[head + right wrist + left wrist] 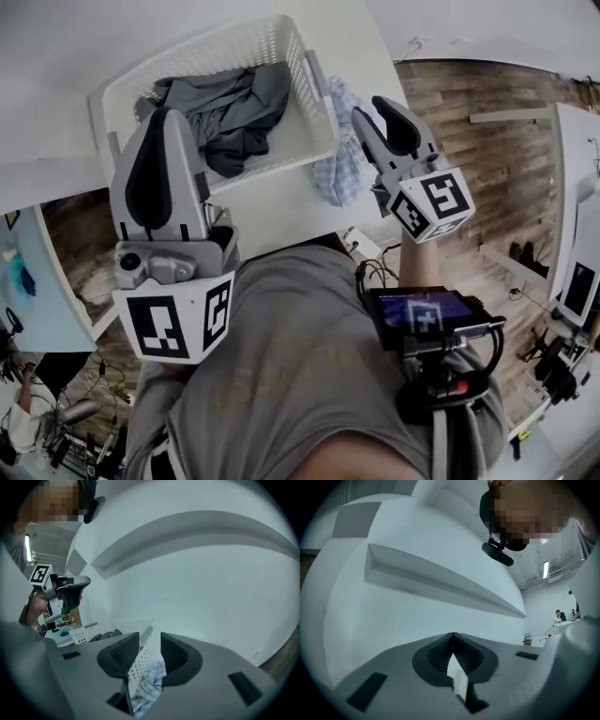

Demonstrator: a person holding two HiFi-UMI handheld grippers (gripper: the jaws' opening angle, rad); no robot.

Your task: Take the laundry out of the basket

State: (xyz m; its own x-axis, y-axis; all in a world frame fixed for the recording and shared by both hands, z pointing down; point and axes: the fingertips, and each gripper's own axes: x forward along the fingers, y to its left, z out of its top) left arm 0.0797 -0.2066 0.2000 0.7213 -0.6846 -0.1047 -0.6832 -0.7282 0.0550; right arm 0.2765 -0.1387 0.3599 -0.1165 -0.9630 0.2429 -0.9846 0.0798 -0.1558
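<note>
The white laundry basket (202, 47) stands on a white table (281, 211) and holds crumpled grey clothes (230, 112). A blue checked cloth (339, 173) lies on the table against the basket's right side. My right gripper (373, 111) hovers just above that cloth, its jaws apart and nothing pressed between them. In the right gripper view (150, 637) the basket wall (145, 660) and the checked cloth (150, 681) show through the gap. My left gripper (167, 112) is raised over the basket's near left corner, its tips touching (453, 637) and holding nothing.
Wooden floor (487, 169) runs to the right of the table, with another white table (572, 187) beyond it. A phone on a chest rig (422, 309) sits below my right gripper. A white wall fills both gripper views. People sit far off (558, 616).
</note>
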